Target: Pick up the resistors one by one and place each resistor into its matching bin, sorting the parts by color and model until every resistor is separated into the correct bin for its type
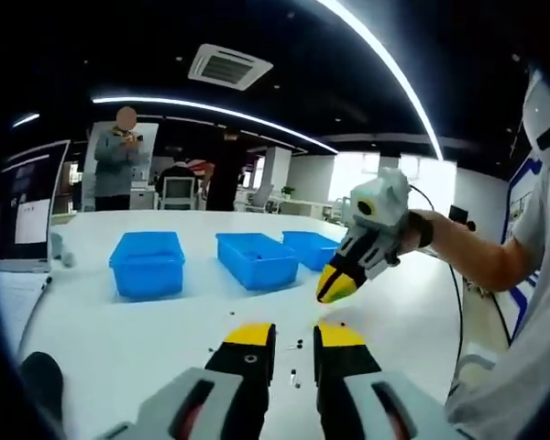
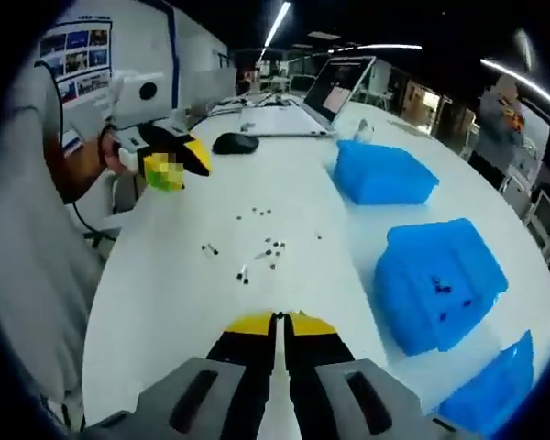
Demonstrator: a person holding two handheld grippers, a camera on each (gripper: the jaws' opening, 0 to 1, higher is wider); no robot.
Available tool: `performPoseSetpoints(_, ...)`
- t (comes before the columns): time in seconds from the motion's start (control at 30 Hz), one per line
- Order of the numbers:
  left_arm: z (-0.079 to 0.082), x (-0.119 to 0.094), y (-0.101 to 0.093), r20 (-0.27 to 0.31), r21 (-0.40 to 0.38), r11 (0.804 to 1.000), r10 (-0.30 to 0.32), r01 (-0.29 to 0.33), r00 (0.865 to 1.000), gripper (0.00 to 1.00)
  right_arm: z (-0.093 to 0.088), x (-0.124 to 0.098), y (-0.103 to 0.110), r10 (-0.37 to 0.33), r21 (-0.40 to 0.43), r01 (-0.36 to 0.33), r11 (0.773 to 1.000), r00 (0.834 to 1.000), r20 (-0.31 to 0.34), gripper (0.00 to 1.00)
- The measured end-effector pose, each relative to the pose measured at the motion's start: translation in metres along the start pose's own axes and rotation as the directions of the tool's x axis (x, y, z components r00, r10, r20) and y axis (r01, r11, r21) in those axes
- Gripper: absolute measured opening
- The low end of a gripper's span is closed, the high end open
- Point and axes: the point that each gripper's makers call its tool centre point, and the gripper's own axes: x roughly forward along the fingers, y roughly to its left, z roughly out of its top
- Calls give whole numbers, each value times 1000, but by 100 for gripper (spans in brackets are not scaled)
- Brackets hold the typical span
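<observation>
From the right gripper view I see my right gripper (image 2: 280,321) with its fingers clenched, yellow tips pressed together with nothing visible between them. The loose resistors (image 2: 261,247) lie scattered on the white desk (image 2: 165,293) at twelve o'clock of those tips. Three blue bins run along the right: one (image 2: 380,172) at one o'clock, a middle bin (image 2: 440,280) at three o'clock with a few dark parts inside, and a third (image 2: 495,390) at four. A laptop (image 2: 335,87) and a dark mouse (image 2: 236,143) sit at the far end.

The left gripper view shows my left gripper (image 1: 293,341) released, fingers parted over a few resistors, and a person (image 1: 117,156) standing beyond the desk. Open desk lies between the resistors and the bins.
</observation>
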Motion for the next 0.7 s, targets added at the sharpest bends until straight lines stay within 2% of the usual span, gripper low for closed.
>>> performPoseSetpoints(0.1,1,3,-1,5,-8,1000,-1,2,1000,19,11,-13,-13,-33,59,26,998,993,117,7)
performPoseSetpoints(0.2,1,7,-4,2,-7,1000,-10,10,1000,19,18,-32,-36,-102,140,73,988,971,214,7)
performPoseSetpoints(0.27,0,9,-4,-3,-5,1000,-16,16,1000,19,22,-47,-54,-159,198,105,975,947,280,7)
performPoseSetpoints(0.33,0,10,-2,-7,-5,1000,-16,16,1000,19,25,-64,-74,-228,270,137,953,912,340,7)
performPoseSetpoints(0.4,0,12,1,-13,-5,1000,-12,12,1000,19,23,-84,-98,-317,339,188,922,868,382,7)
performPoseSetpoints(0.47,1,13,2,-12,-3,1000,-11,11,1000,19,19,-104,-122,-417,395,255,883,813,406,7)
performPoseSetpoints(0.57,4,15,0,-10,-2,1000,-14,14,1000,19,5,-135,-155,-564,494,348,797,722,402,7)
performPoseSetpoints(0.6,4,16,0,-11,-1,1000,-14,14,1000,19,-4,-145,-173,-606,520,376,767,692,393,7)
performPoseSetpoints(0.67,4,18,-1,-11,-4,1000,-15,15,1000,19,-16,-161,-190,-678,580,409,704,630,379,7)
performPoseSetpoints(0.7,4,19,-1,-12,-4,1000,-14,14,1000,19,-24,-167,-198,-709,609,422,672,605,363,7)
